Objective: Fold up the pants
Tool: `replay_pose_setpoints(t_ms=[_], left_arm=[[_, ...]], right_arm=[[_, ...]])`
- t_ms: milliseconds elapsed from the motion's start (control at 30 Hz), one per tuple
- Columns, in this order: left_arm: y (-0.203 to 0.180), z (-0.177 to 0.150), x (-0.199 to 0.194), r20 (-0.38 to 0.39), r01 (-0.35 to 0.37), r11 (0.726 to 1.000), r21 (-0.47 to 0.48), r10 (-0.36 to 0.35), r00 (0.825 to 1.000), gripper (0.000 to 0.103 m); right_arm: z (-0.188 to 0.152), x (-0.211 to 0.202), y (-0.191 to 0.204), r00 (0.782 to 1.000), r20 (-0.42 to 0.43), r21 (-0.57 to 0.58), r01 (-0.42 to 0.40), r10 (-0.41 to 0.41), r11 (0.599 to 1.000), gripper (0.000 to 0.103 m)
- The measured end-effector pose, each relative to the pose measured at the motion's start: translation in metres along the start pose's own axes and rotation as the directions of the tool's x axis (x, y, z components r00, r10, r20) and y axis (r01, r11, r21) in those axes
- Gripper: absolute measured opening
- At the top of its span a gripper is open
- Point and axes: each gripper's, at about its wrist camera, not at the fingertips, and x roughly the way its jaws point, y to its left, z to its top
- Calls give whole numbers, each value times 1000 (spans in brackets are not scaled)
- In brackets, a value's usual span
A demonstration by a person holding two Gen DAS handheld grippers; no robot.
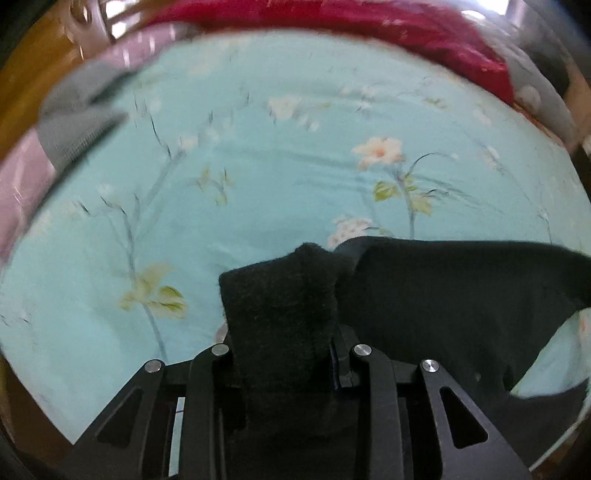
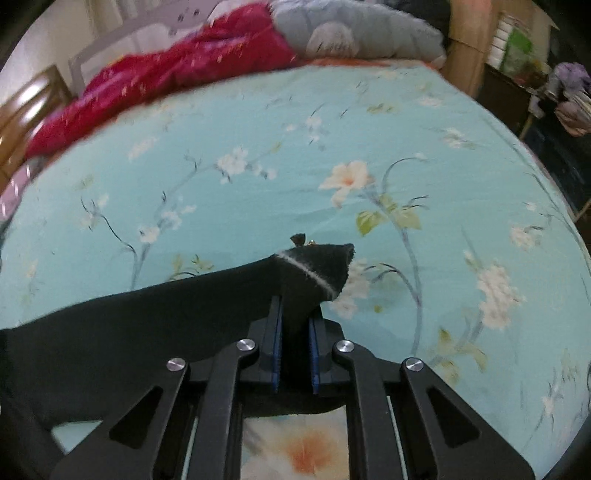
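Each gripper, left gripper (image 1: 284, 343) and right gripper (image 2: 295, 354), pinches black pants (image 2: 147, 321) stretched between them above the bed (image 2: 258, 192).

One pair of black pants (image 1: 443, 302), seen in both views. Two tools: the left tool (image 1: 284, 343) and the right tool (image 2: 295, 343), one per view. One bed with a floral turquoise sheet (image 2: 258, 206). One red quilt (image 2: 177, 77) at 11 o'clock, one grey pillow (image 2: 354, 33) at 12 o'clock.
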Motion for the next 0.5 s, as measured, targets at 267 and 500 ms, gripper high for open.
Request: replay_pose_setpoints(t_ms=[267, 500], left_arm=[[9, -44, -75, 170, 3, 1000, 25, -7, 985, 29], [30, -117, -84, 120, 65, 998, -4, -64, 991, 32]], right_arm=[[-46, -73, -27, 995, 97, 106, -37, 27, 994, 13], [-131, -107, -60, 991, 115, 247, -99, 72, 964, 13]])
